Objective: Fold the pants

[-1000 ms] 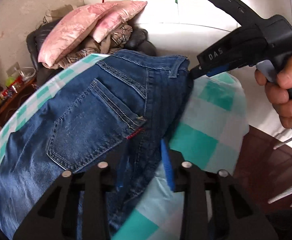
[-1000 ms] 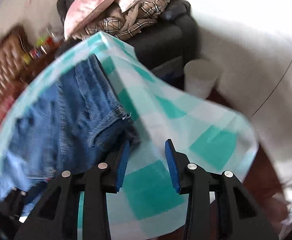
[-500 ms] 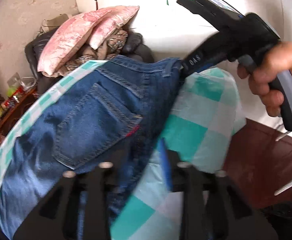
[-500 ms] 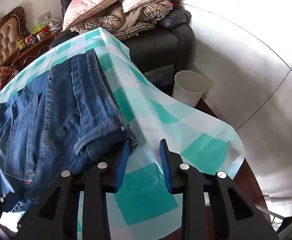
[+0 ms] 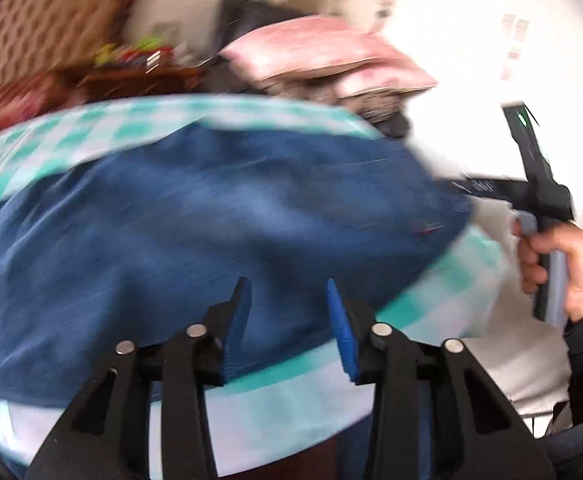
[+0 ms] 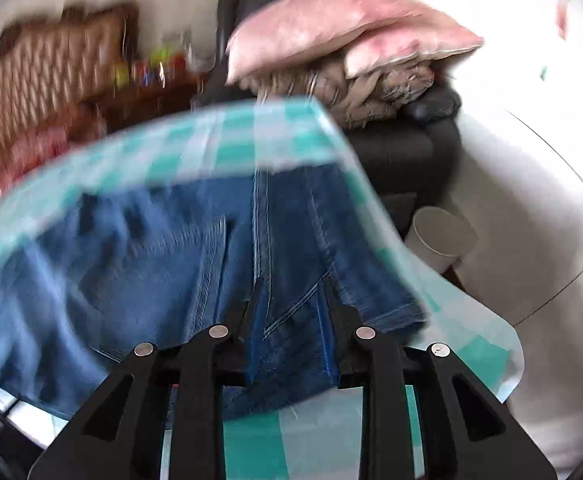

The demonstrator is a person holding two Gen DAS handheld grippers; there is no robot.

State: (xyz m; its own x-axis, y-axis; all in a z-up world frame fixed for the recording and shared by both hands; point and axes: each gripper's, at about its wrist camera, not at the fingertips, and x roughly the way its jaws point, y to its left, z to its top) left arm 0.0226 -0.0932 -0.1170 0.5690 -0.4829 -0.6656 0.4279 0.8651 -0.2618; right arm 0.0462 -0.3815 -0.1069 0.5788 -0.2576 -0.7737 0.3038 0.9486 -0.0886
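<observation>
Twice sights the jeans (image 5: 211,232), once from each wrist camera: spread across a teal-and-white checked cloth (image 5: 271,396), covering most of its top. Notes heavy blur in both views. Finds the left gripper (image 5: 289,312) over the near edge of the denim, jaws closing, both blue pad faces bare, no fold caught between them. Finds the right gripper (image 6: 291,312) clenched on a seamed fold of denim that fills the gap from tips to base. Records, from the left camera, a hand (image 5: 563,264) around that tool's handle, its tip meeting the far corner of the denim. Lists behind the cloth: pink pillows (image 6: 331,28) stacked on a dark armchair (image 6: 403,152), a white bin (image 6: 439,236) just beside it.
</observation>
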